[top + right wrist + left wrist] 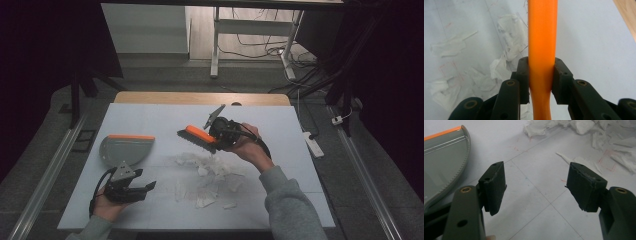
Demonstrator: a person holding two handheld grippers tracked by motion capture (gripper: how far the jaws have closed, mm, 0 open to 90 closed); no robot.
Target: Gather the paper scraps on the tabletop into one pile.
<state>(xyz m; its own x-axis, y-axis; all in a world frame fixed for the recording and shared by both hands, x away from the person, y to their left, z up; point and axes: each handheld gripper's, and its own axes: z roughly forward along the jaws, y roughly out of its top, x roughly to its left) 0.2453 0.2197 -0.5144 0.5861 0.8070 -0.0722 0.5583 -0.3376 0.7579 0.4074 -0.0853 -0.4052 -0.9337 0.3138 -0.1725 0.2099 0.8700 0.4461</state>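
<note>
light: dim overhead, dark edges | shadows: soft | blur: close views slightly soft (orange handle nearest)

White table [150,115], grey dustpan [125,150], torn paper scraps [210,175]

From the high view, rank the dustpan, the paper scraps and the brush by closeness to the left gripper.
Measured from the left gripper:
1. Dustpan, just beyond it, slightly left.
2. Paper scraps, spread to its right; nearest pieces are almost as close, so this is hard to call.
3. Brush, farthest, held by the right gripper.
</note>
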